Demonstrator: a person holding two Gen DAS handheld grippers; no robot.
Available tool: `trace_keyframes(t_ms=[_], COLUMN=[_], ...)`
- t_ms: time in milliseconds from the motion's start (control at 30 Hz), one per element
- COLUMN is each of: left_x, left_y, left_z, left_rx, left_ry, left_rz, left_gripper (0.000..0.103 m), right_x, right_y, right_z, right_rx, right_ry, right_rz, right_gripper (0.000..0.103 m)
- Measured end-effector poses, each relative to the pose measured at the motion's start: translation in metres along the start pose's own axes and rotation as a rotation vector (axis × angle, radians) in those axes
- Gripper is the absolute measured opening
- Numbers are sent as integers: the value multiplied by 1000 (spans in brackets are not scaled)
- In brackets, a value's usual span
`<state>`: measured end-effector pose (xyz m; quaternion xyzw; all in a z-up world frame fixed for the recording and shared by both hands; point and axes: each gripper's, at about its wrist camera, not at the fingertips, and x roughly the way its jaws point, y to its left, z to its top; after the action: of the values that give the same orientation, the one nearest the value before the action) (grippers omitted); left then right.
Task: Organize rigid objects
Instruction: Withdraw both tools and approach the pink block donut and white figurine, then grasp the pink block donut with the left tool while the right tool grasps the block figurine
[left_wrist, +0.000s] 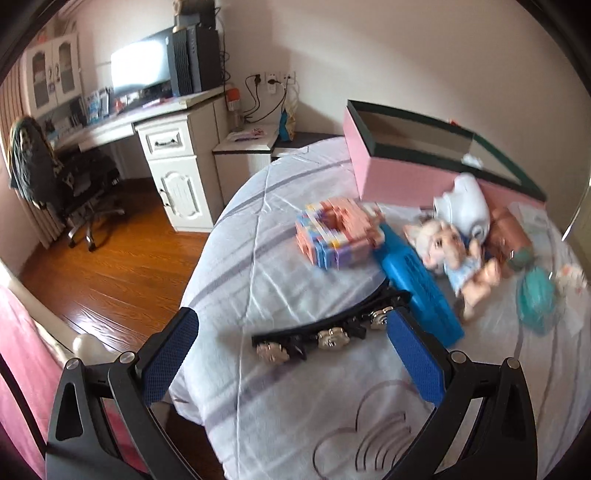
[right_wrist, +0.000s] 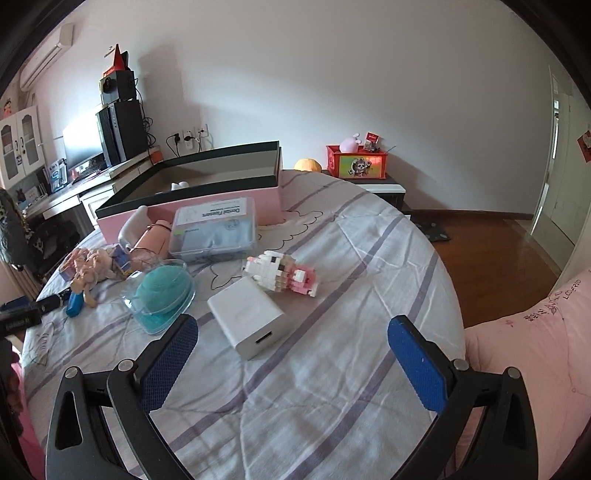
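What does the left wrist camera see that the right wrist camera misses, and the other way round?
Only the left wrist view shows the pastel block cube and the black strap with silver charms lying between its open tongs. Only the right wrist view shows the white charger, the clear floss box and the red bin. Both show the pink box and the doll.

The bed (right_wrist: 332, 258) wears matt, creased striped cloth. The white charger (right_wrist: 251, 317) is smooth satin plastic; the floss box (right_wrist: 214, 229) is clear glossy plastic. Shiny metal bells stud the black strap (left_wrist: 325, 336). The wooden floor (left_wrist: 122, 266) gleams. Both jaws carry blue textured pads (right_wrist: 417, 365).
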<state>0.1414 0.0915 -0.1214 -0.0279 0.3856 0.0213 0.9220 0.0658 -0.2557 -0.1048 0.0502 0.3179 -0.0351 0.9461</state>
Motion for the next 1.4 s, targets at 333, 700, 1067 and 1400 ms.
trace_keyframes(t_ms=[333, 700, 1067, 1400], left_x=[40, 62, 51, 70], left_y=[-10, -8, 3, -9], left_z=[48, 64, 57, 70], left_rx=[-3, -47, -32, 7], left_ry=[68, 90, 61, 85], left_rz=[-27, -80, -40, -30], left_gripper=[103, 103, 103, 103], right_x=[21, 28, 47, 87], right_y=[-5, -12, -10, -14], right_z=[8, 14, 36, 51], right_rx=[16, 38, 45, 84], right_ry=[52, 83, 128, 248], right_rz=[14, 27, 44, 97], right_gripper=[103, 103, 103, 67])
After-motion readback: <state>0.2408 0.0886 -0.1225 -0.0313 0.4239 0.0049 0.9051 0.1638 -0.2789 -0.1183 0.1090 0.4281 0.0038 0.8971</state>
